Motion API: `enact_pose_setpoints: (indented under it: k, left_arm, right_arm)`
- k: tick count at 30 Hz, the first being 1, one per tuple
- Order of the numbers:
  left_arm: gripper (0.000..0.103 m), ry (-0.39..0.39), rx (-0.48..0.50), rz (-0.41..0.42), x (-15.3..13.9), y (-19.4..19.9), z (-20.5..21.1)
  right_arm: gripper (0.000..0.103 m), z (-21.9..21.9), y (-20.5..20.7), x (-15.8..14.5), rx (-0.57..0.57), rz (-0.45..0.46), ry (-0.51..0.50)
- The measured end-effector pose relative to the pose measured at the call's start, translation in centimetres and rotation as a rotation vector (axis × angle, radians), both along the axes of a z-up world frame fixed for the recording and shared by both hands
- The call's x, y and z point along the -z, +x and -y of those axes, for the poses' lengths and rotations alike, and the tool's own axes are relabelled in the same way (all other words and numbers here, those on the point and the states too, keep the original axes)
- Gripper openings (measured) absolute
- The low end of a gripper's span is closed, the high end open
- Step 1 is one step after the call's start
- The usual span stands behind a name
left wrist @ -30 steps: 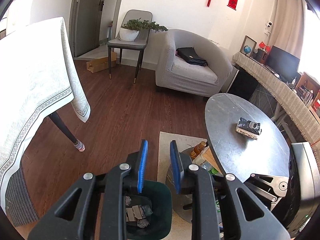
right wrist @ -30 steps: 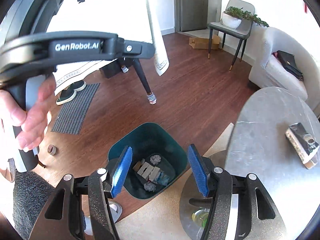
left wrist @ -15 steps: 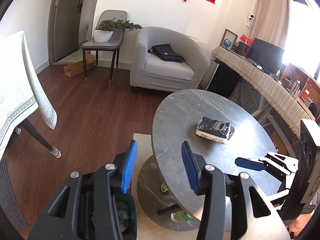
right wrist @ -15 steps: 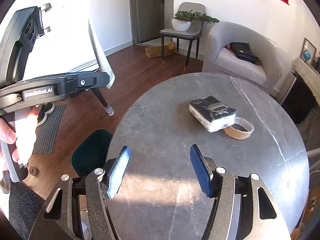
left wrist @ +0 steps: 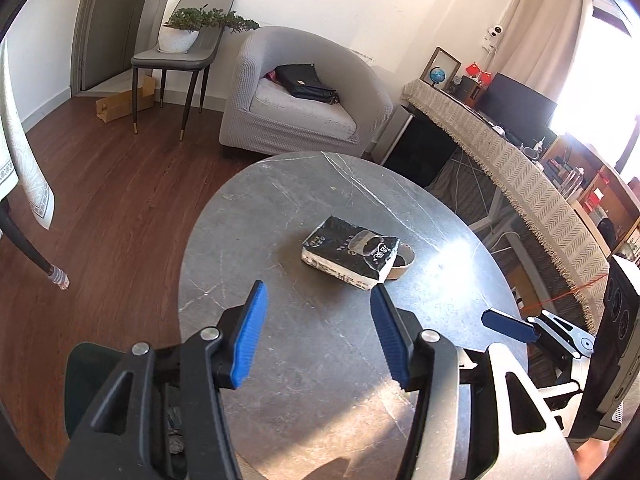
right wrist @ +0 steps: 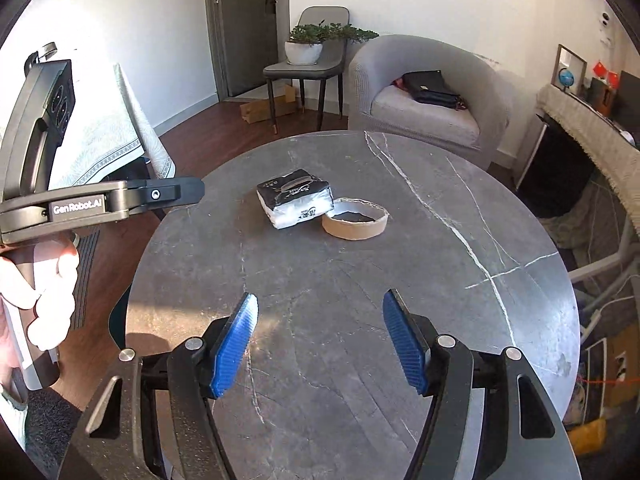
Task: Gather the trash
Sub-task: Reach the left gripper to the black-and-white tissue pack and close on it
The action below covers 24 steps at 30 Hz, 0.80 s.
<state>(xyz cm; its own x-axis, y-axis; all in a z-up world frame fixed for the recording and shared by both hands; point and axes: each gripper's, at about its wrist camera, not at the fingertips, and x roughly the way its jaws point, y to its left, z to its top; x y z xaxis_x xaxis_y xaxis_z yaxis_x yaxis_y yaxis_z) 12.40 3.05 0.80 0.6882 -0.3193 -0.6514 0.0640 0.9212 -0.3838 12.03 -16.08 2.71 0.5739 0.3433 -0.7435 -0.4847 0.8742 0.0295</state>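
A black-and-white tissue pack lies near the middle of the round grey marble table. A low cardboard ring touches its right side. My left gripper hovers over the near part of the table, short of the pack, and its jaws are opening with nothing between them. My right gripper is also over the near tabletop, open and empty. The dark green bin with crumpled scraps sits on the floor at the table's near left edge.
A person's hand holds the left gripper's handle. Behind the table are a grey armchair with a black bag and a chair with a potted plant. A cloth-covered table stands left and a long sideboard right.
Both views have swung from the bin on the floor up onto the tabletop, so the pack and ring now lie ahead. The left jaws have spread much wider, the right ones slightly.
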Motion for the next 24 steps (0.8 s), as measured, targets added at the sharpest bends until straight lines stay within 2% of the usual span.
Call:
enact_pose_setpoints:
  k: [9,15,19,24]
  left_arm:
    - [0.056,-0.279,-0.057,-0.115,3.0,1.8,0.0]
    - [0.057,-0.282,-0.083,-0.156,3.5,2.7,1.1]
    - [0.057,-0.324,-0.104,-0.161,4.0,3.2,1.4]
    - [0.057,-0.427,-0.134,-0.167,4.9,3.9,1.0]
  right_arm:
    - [0.066,2.4,0.5,0.2,0.042,-0.017,0.028]
    - [0.067,3.6,0.7,0.3,0.061,-0.028,0.048]
    - [0.067,4.2,0.8,0.7,0.066,-0.040,0.059]
    - [0.067,4.9,1.0,1.4,0.075,-0.063,0.069]
